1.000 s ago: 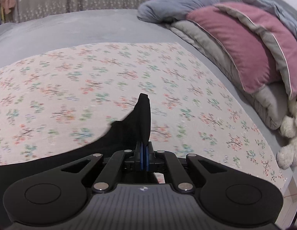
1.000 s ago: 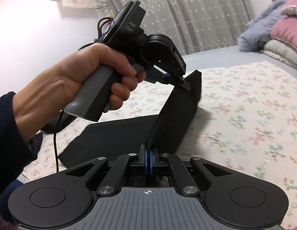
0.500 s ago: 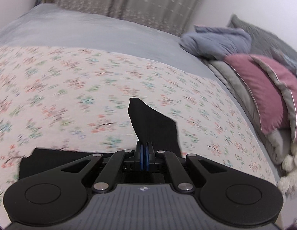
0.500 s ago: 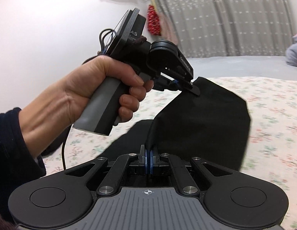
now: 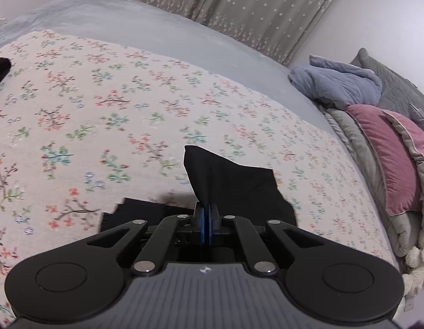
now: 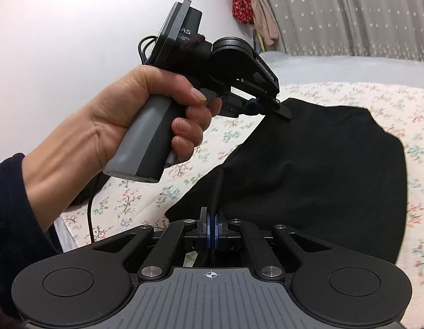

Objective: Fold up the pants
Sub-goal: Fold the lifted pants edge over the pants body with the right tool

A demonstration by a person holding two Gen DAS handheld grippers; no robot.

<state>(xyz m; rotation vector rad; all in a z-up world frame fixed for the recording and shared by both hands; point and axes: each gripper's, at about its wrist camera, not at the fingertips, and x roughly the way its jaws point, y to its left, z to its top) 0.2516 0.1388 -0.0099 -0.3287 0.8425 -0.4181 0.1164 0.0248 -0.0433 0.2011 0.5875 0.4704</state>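
Floral bedding (image 5: 108, 104) covered the bed where the black pants (image 6: 308, 164) lay half-lifted. I kept both tongs — left tongs (image 5: 206, 213) and right tongs (image 6: 212, 219) — pinched on one cloth edge, so the fold would carry over evenly.

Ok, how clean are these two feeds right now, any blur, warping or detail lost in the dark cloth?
Left wrist view: the floral bedspread is motion-smeared, the left gripper sharp, and fisheye bows the bed edge. Right wrist view: the hand and right gripper are crisp, but the black pants read as a nearly featureless mass; light is soft, with no glare.
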